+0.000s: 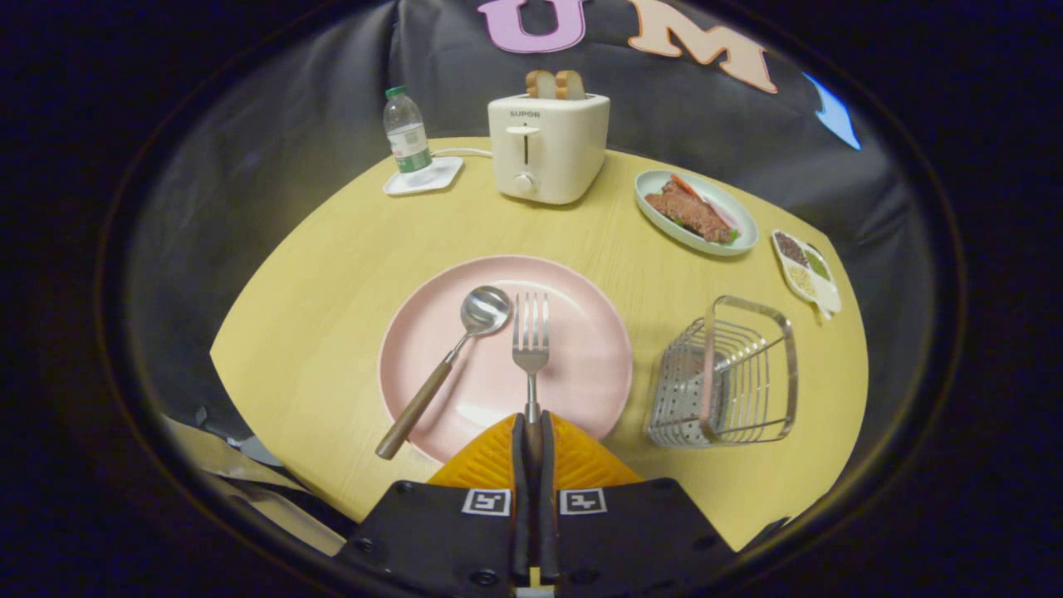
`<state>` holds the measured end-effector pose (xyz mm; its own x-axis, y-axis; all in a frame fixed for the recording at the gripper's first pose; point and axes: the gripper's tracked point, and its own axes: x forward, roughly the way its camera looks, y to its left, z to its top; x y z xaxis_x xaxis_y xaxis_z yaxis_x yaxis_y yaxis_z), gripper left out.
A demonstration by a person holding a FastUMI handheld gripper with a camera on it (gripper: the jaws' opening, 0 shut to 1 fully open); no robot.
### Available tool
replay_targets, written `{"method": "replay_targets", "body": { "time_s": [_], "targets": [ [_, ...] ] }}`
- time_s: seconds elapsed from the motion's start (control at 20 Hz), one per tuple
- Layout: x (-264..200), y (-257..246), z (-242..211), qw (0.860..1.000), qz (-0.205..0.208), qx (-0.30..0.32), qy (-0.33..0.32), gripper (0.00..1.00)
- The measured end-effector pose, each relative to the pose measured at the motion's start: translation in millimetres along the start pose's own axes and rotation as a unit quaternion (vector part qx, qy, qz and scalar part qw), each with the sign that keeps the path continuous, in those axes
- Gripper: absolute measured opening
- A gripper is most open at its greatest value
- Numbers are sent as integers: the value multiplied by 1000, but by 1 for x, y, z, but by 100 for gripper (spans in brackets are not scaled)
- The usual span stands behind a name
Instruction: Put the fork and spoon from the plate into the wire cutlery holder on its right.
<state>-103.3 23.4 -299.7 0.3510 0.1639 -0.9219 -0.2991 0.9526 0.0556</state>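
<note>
A pink plate (573,365) lies on the yellow table just ahead of my fingers. A fork (531,340) points away from me over the plate, tines up. My gripper (532,432) is shut on the fork's handle, which runs back between the two fingers. Left of the fork a spoon (448,365) with a wooden handle rests on the plate, bowl toward the plate's middle, handle end sticking out over the near left rim. The wire cutlery holder (724,374) stands on the table to the right of the plate, apart from it.
Beyond the plate stand a cream toaster (546,148) with two bread slices, and a water bottle (407,133) on a white coaster. A pale plate of food (696,213) and a small divided dish (805,272) sit at the far right near the table edge.
</note>
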Motion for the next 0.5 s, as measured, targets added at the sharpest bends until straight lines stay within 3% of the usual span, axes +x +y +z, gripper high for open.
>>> {"method": "replay_targets", "body": {
  "time_s": [0.2, 0.5],
  "targets": [
    [-24, -12, 13, 1000, 19, 11, 0, 8],
    [-48, -58, 19, 1000, -1, -6, -1, 8]
  ]
}}
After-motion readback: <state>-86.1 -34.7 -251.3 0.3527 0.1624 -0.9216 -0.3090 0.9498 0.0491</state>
